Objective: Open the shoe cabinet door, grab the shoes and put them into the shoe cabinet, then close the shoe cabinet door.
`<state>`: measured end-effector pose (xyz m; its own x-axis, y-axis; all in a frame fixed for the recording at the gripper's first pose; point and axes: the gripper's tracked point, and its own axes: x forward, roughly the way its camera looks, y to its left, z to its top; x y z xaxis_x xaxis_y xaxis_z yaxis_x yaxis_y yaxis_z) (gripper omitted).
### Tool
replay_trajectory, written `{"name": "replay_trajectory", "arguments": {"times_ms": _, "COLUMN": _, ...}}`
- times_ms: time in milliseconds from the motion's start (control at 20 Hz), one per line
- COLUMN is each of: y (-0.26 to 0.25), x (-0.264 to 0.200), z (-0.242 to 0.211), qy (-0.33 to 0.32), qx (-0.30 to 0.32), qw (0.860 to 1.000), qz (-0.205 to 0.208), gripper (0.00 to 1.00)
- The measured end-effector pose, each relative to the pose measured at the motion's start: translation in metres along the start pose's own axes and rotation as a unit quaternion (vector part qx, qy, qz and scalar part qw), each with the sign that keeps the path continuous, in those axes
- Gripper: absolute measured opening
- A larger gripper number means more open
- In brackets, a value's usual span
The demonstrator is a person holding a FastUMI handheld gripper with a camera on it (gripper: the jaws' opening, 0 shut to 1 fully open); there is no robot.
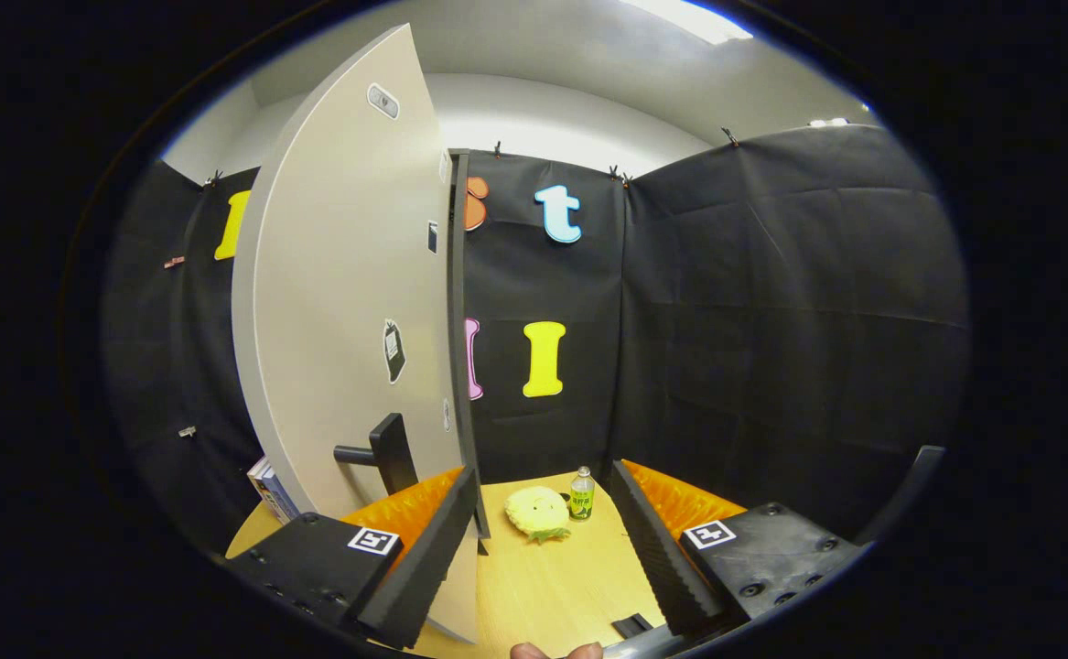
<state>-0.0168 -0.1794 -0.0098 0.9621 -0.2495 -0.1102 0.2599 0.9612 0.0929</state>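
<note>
The pale shoe cabinet door [341, 302] stands tall just ahead on the left, its handled face turned toward me. Its black handle [385, 454] sticks out low on the panel, right above my left finger [419, 558]. The door's dark free edge [457, 348] runs down and passes just inside the left fingertip, so the panel's lower corner lies between the fingers. My gripper [543, 471] is open, with a wide gap, and the right finger [652, 549] is well clear of the door. The door hides the cabinet body.
On the wooden table [552, 586] beyond the fingers lie a yellow plush toy [536, 513] and a small green bottle [581, 494]. A book [268, 490] leans behind the door's left side. Black cloth walls close the booth. A person's fingertips [556, 652] show below the fingers.
</note>
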Motion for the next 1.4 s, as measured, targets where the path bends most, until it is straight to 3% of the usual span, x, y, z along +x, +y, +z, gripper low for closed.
{"name": "replay_trajectory", "arguments": {"times_ms": 500, "y": 0.112, "x": 0.001, "z": -0.008, "qy": 0.011, "qx": 0.012, "qw": 0.996, "qz": 0.091, "gripper": 0.97}}
{"name": "replay_trajectory", "arguments": {"times_ms": 1050, "y": 0.239, "x": 0.044, "z": -0.025, "qy": 0.036, "qx": 0.009, "qw": 0.985, "qz": 0.171, "gripper": 0.98}}
{"name": "replay_trajectory", "arguments": {"times_ms": 1400, "y": 0.267, "x": 0.059, "z": -0.018, "qy": 0.025, "qx": 0.006, "qw": 0.984, "qz": 0.178, "gripper": 0.97}}
